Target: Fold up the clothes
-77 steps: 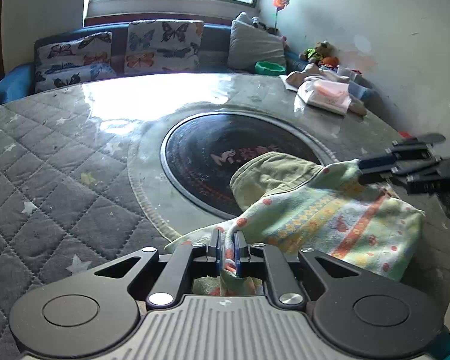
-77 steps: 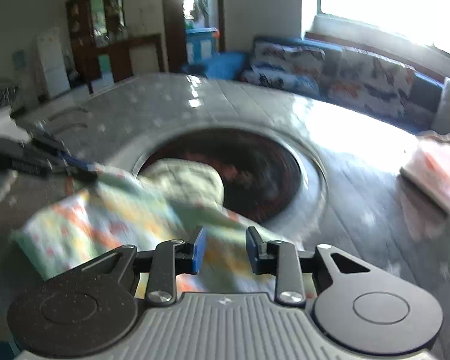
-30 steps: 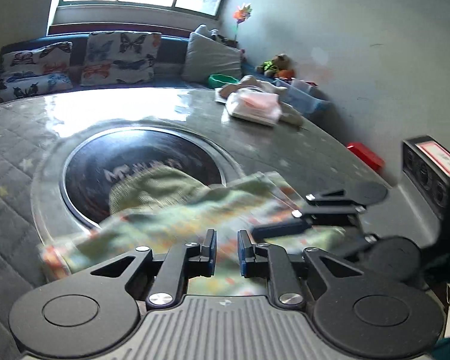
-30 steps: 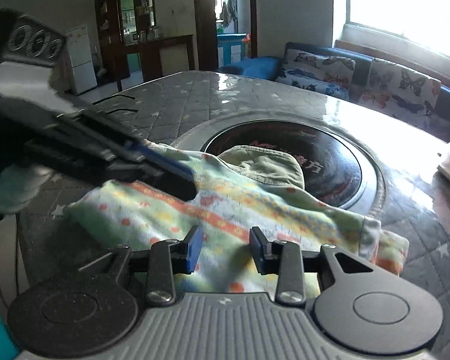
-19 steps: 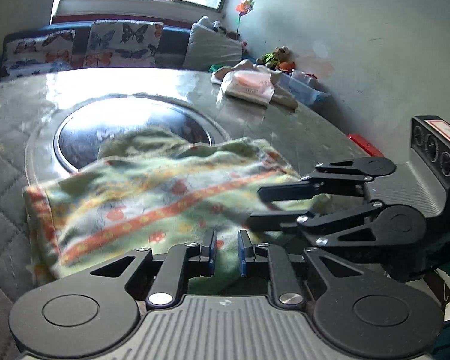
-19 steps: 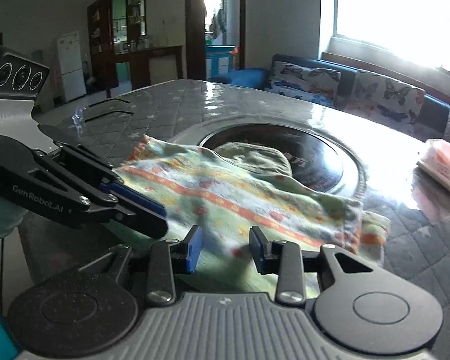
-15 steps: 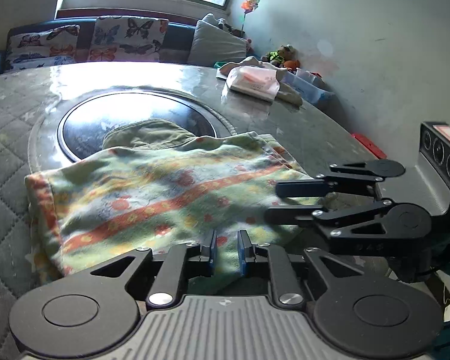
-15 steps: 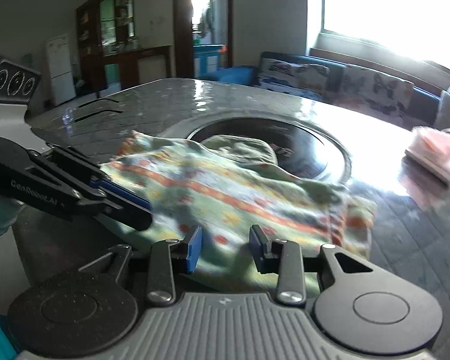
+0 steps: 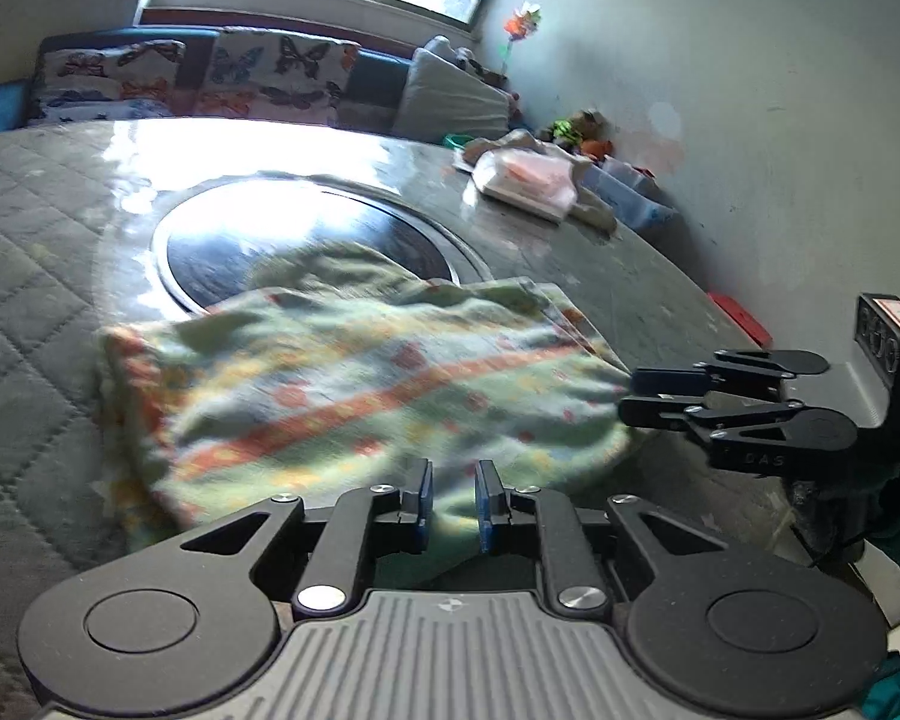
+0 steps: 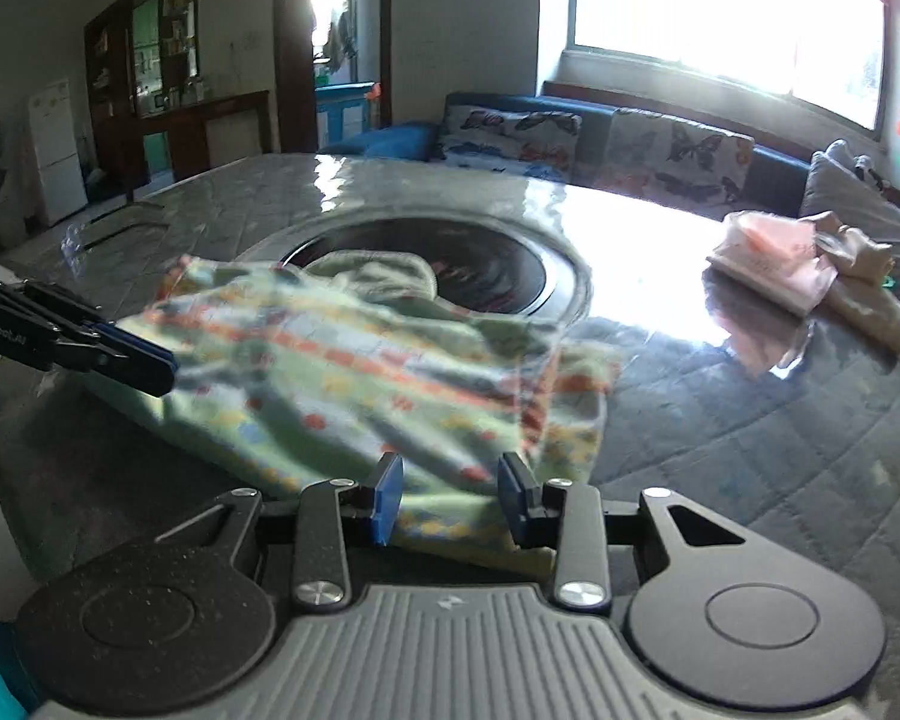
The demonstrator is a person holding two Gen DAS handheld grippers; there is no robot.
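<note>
My left gripper point(image 9: 453, 505) and right gripper point(image 10: 452, 498) hang with jaws parted, empty, at the patterned green garment point(image 9: 354, 384); it lies roughly folded, still rumpled.

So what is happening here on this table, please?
A person with a two-finger gripper in each hand is folding a pale green garment with orange stripes on the grey quilted table cover. The garment lies folded, partly over the dark round inset. Both the left gripper and the right gripper are open at its near edge, holding nothing. A pink folded cloth lies farther away.
</note>
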